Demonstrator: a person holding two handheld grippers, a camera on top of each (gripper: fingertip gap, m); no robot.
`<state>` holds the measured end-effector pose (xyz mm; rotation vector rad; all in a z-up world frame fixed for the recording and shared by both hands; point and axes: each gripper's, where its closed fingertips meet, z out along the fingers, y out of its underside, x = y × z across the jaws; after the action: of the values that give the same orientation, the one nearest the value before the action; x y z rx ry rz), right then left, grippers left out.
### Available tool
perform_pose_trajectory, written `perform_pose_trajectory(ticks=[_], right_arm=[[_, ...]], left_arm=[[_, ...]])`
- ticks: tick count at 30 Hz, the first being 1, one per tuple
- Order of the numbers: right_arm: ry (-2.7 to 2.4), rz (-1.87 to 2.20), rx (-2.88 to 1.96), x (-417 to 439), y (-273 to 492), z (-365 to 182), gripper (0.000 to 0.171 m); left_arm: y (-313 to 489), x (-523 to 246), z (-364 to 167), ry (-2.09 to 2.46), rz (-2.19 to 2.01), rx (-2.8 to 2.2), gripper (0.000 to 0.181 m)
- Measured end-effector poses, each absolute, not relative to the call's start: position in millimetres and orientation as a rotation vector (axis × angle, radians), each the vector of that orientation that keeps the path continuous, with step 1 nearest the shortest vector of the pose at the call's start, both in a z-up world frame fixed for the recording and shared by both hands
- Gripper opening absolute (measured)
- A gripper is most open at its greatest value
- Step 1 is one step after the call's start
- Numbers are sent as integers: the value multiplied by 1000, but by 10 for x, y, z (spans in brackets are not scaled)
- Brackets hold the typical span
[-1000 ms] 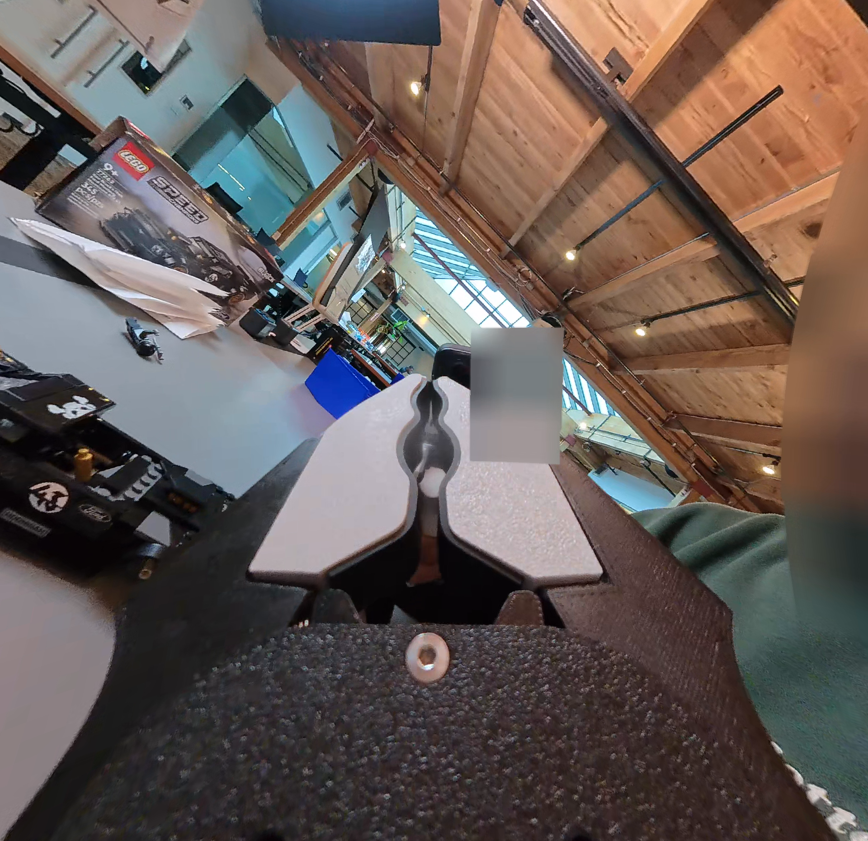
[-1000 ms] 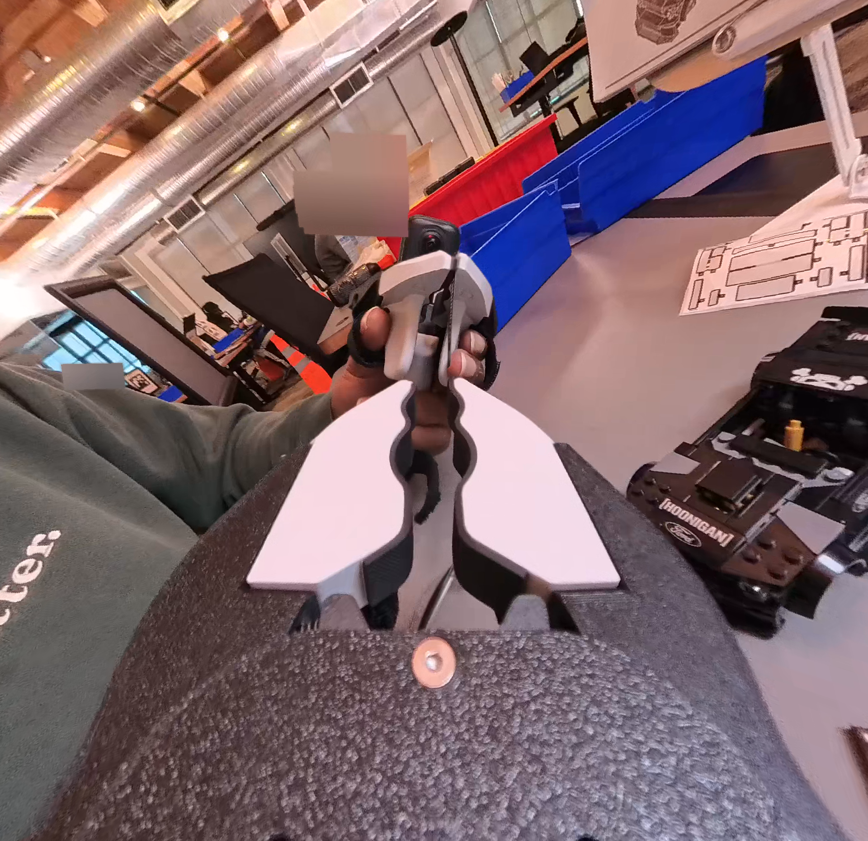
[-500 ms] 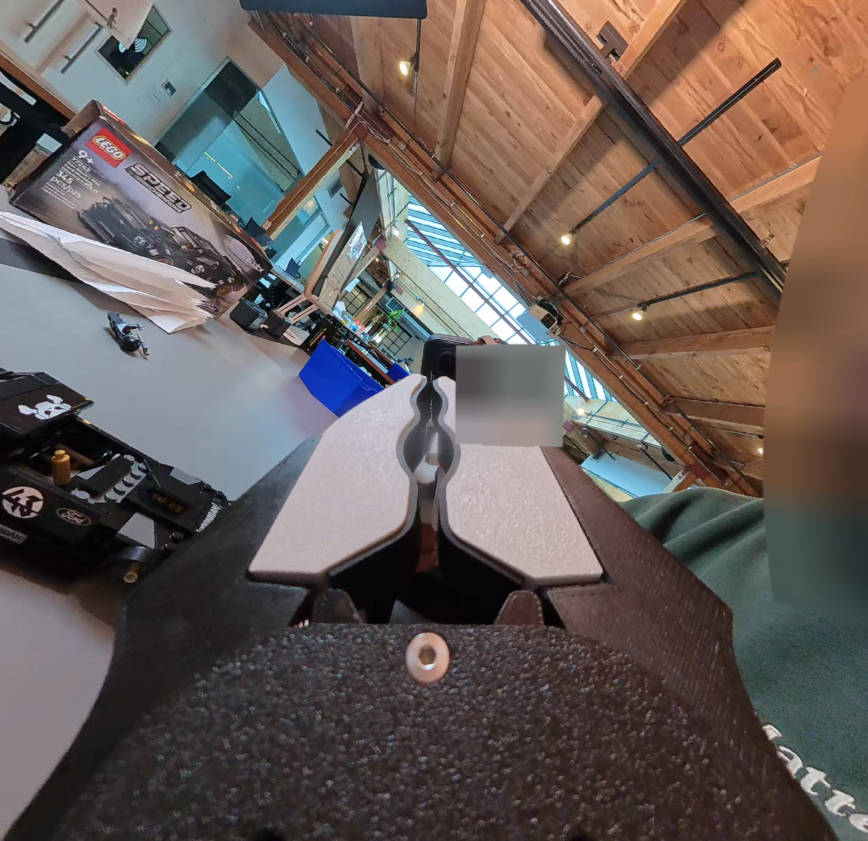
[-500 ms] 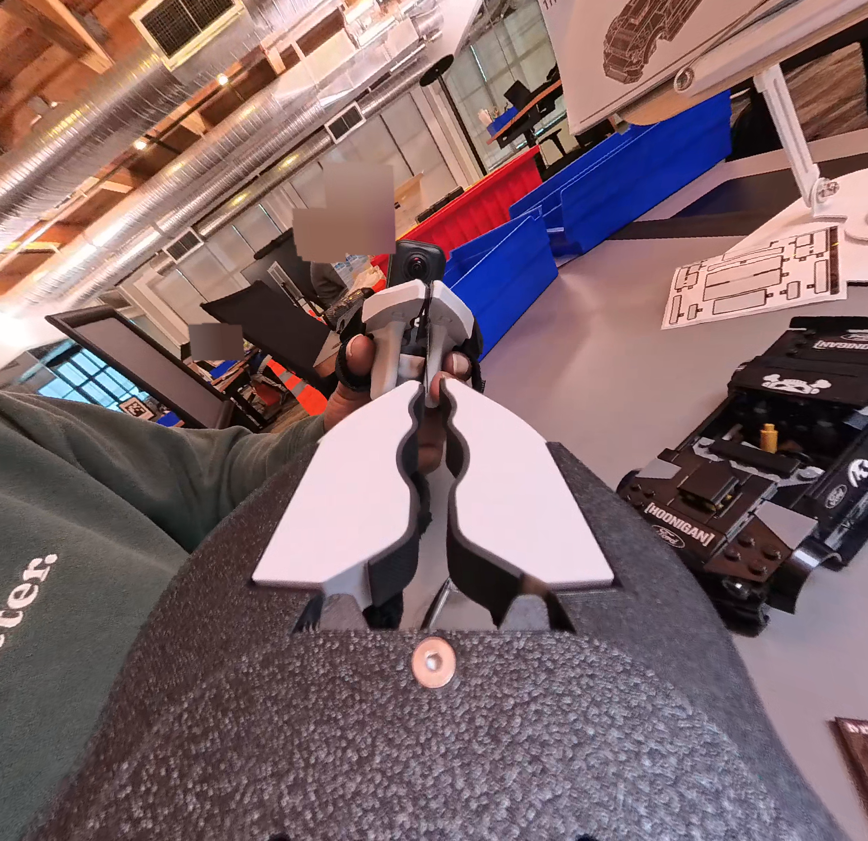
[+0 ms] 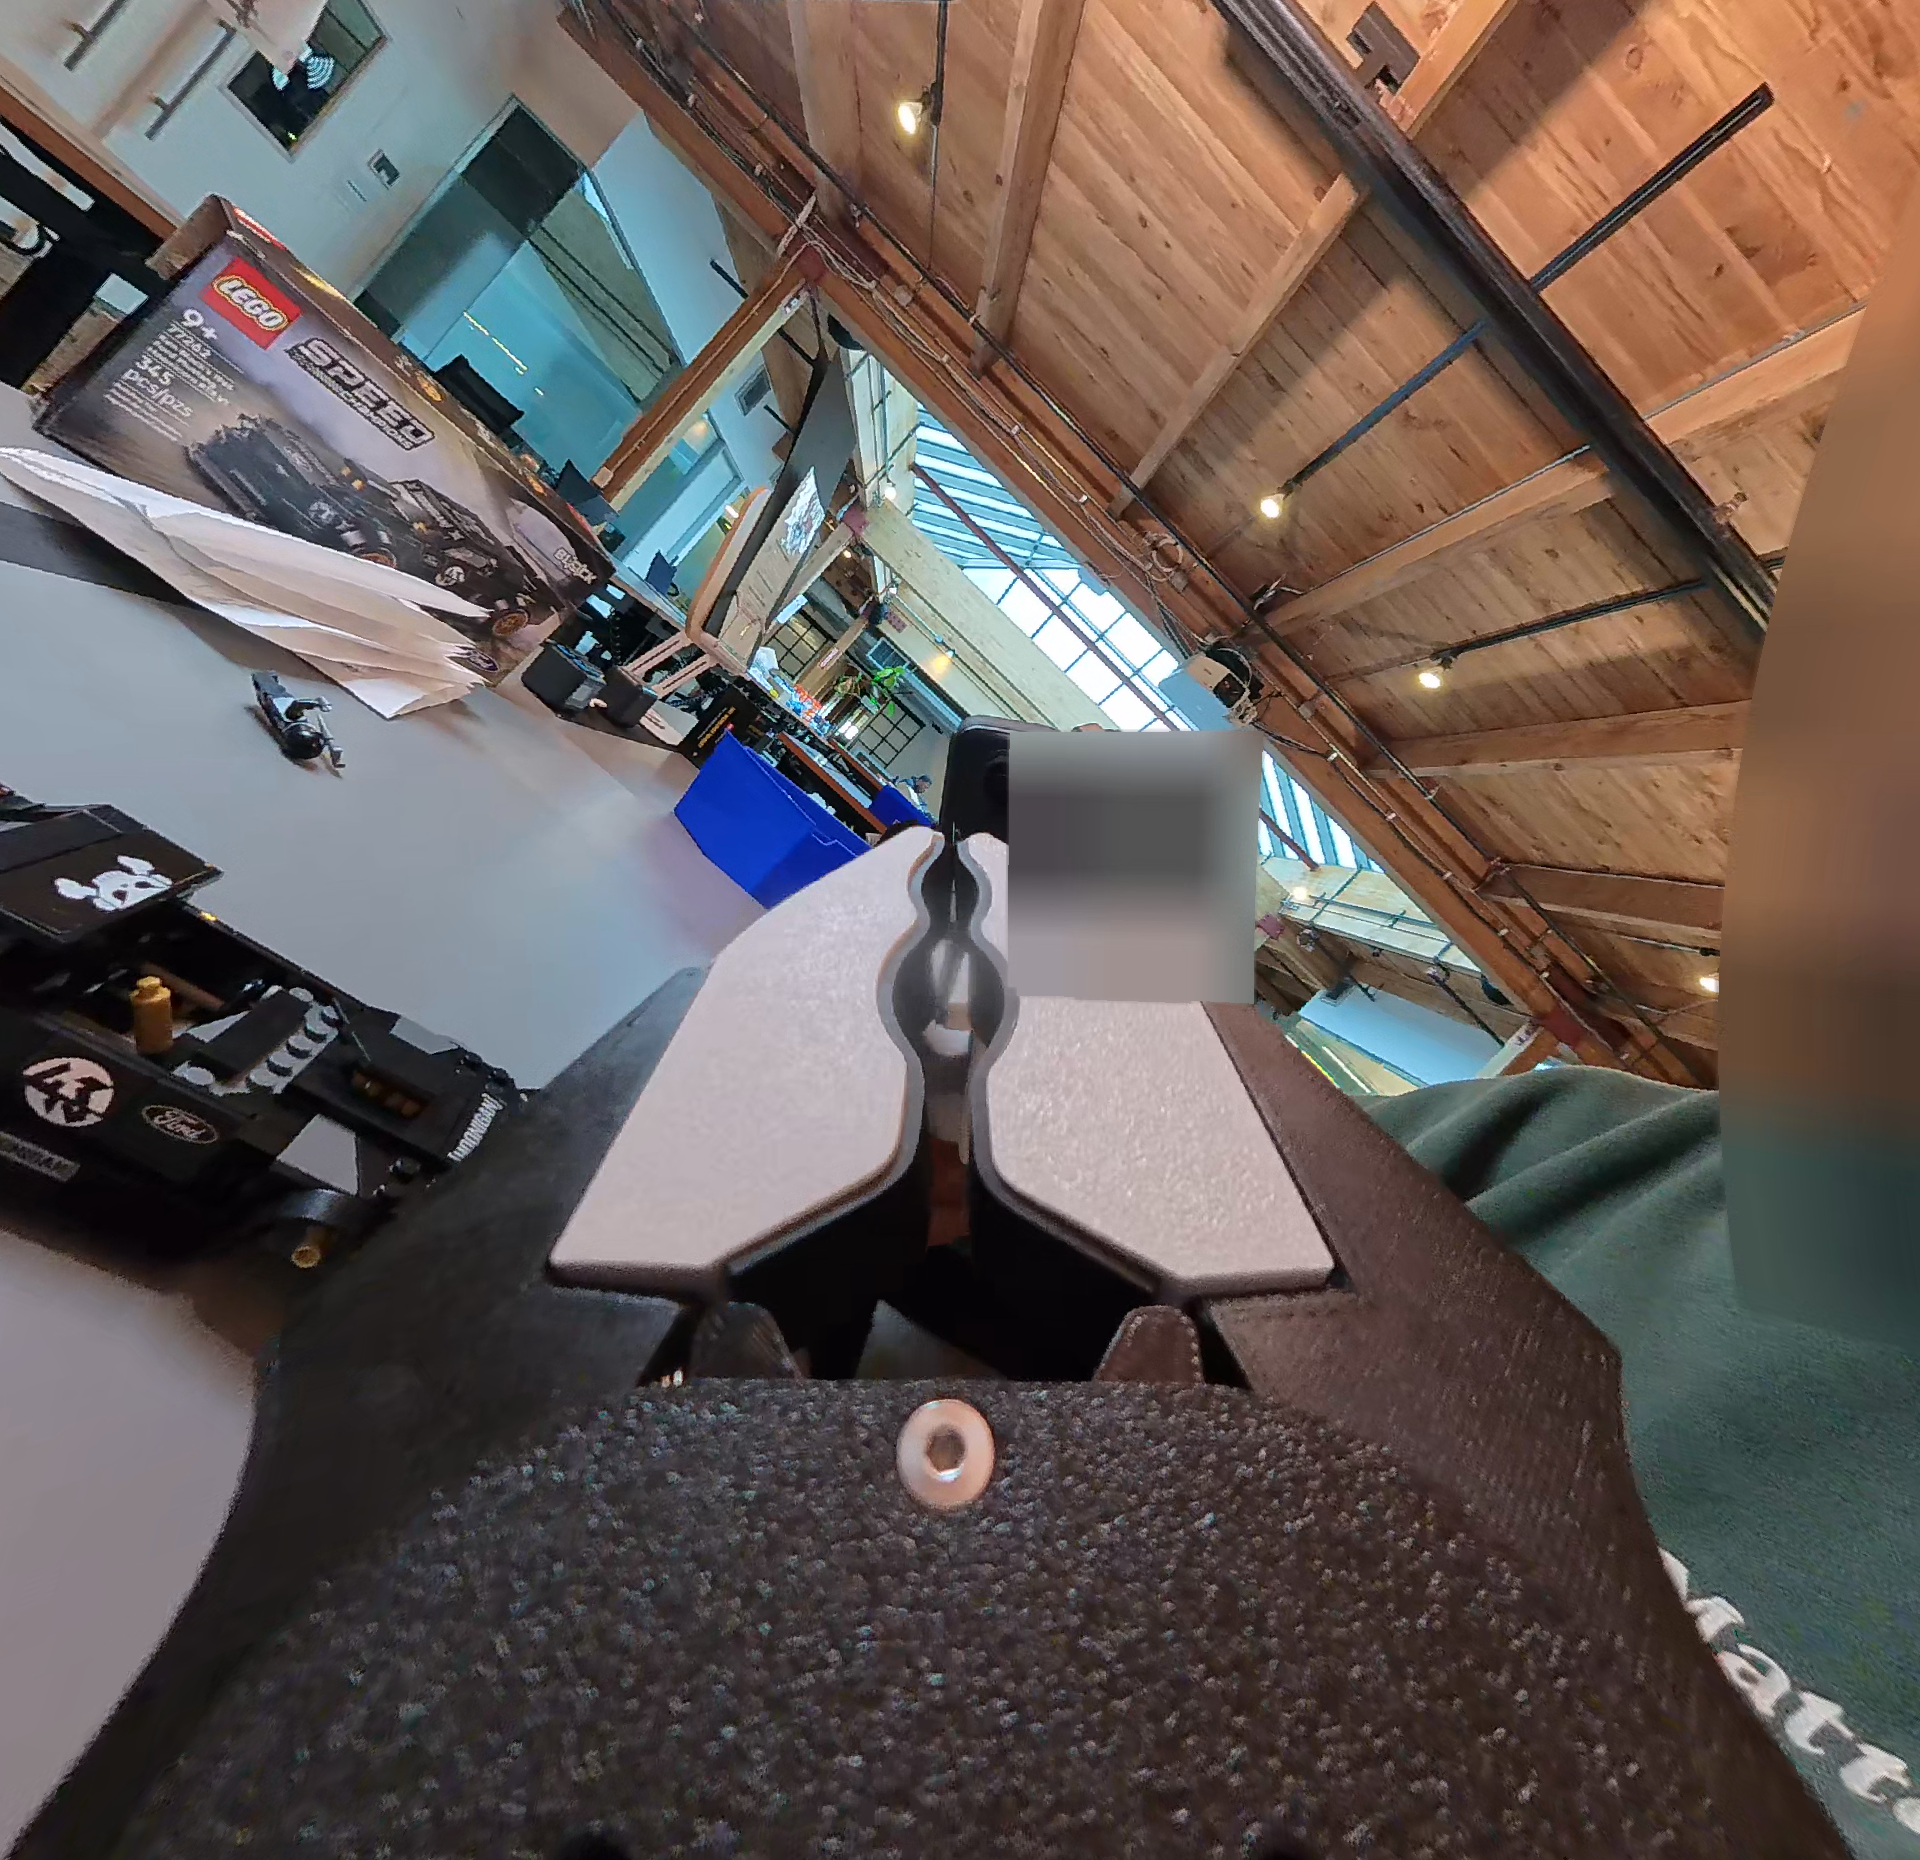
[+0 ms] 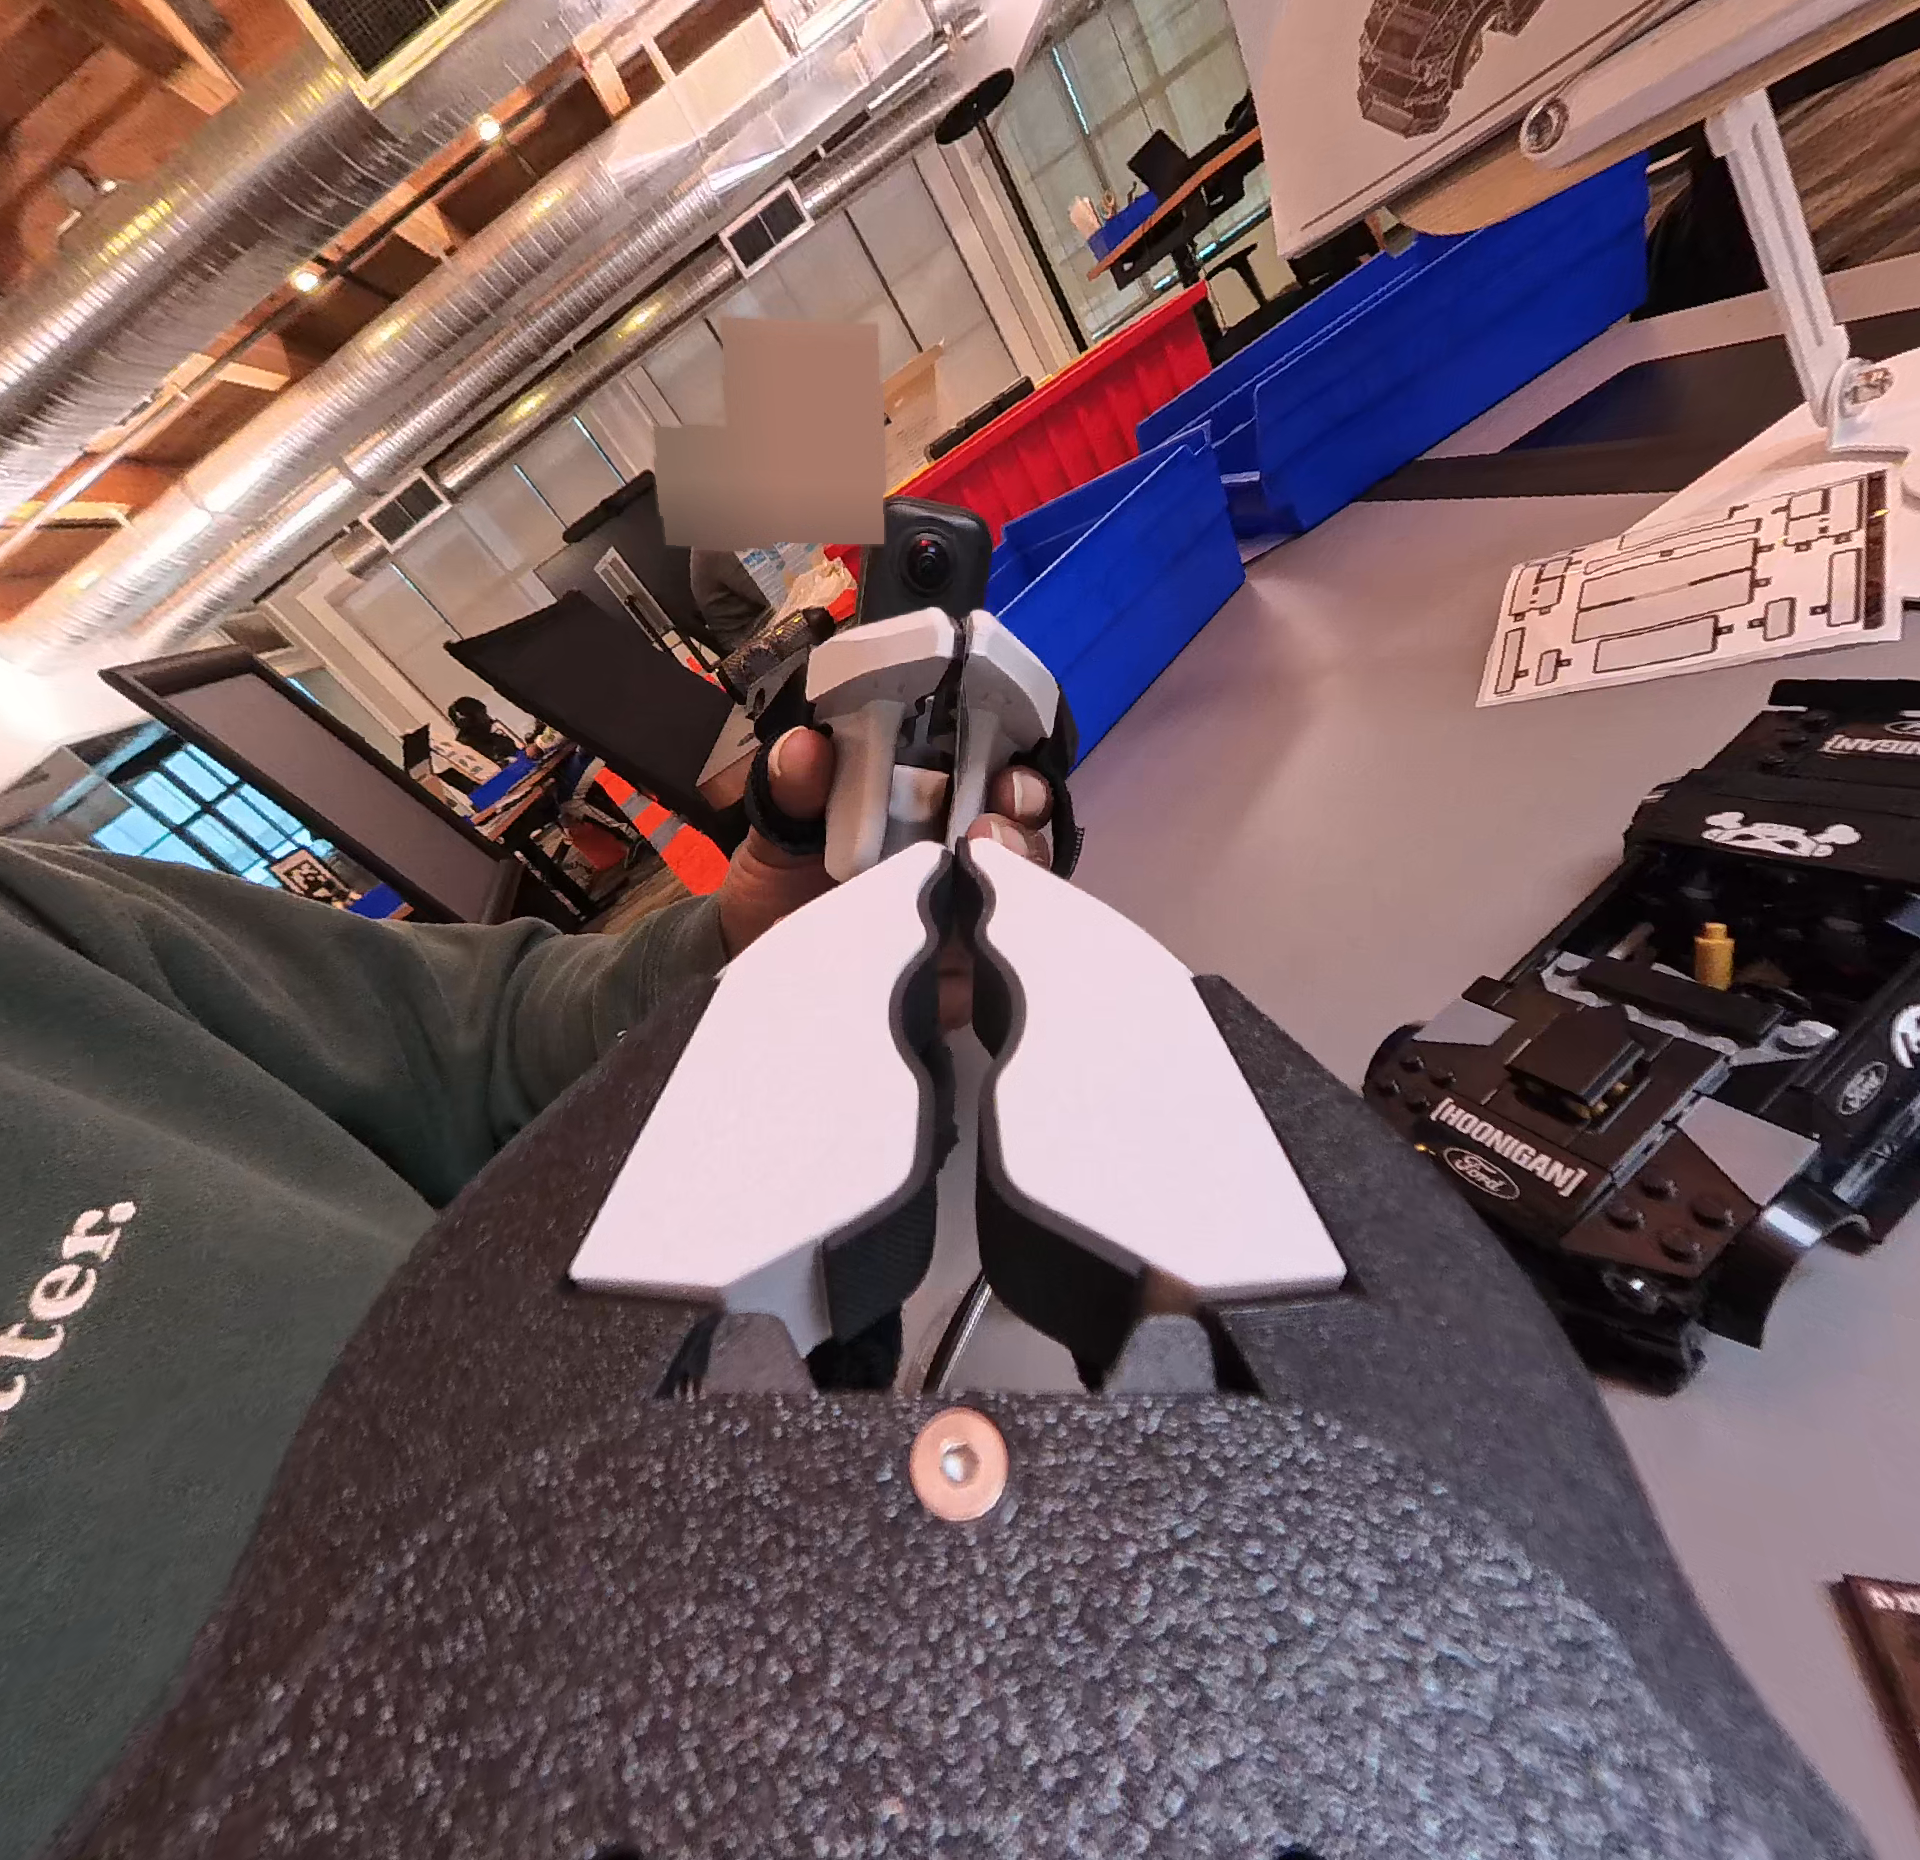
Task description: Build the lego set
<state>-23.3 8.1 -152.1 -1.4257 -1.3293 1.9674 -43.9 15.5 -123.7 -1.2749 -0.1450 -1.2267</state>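
Both grippers face each other in the air, left gripper (image 5: pixel 961 865) and right gripper (image 6: pixel 958 854) with jaws pressed together on nothing visible, while the black lego car (image 6: pixel 1704 1041) sits on the grey surface (image 6: pixel 1351 771) below, nearer the right.

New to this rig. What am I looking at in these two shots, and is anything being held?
No robot: a person holds a two-finger gripper in each hand, each with a camera looking along its fingers. One picture is from the left gripper, one from the right gripper; they face each other. Both are shut; whether a piece is pinched is unclear. On the grey table: a part-built black lego car, its box, a sticker sheet, blue bins.
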Motion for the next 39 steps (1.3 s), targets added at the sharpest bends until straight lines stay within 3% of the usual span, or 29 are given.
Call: perform_pose_trajectory(ticks=[7, 13, 17, 27, 31, 39], right_arm=[[-1373, 1999, -1370, -151, 73, -1409, 0], [-1480, 1948, -1230, -10, 50, -1237, 0], [-1503, 1971, -1174, 80, 65, -1141, 0], [-1674, 1934, -1267, 360, 50, -1362, 0], [-1621, 1932, -1311, 441, 117, -1458, 0], [-1583, 1912, -1320, 450, 190, -1463, 0]], left_arm=[[125, -377, -1202, -64, -1210, -1323, 25], [23, -160, -1237, 263, -967, -1524, 42], [24, -97, -1493, 451, -714, -1710, 70], [-448, 144, -2614, 1087, -587, -2133, 62], [-513, 311, -2706, 1212, -592, -2109, 62], [-531, 290, -2802, 1313, -433, -2146, 27]])
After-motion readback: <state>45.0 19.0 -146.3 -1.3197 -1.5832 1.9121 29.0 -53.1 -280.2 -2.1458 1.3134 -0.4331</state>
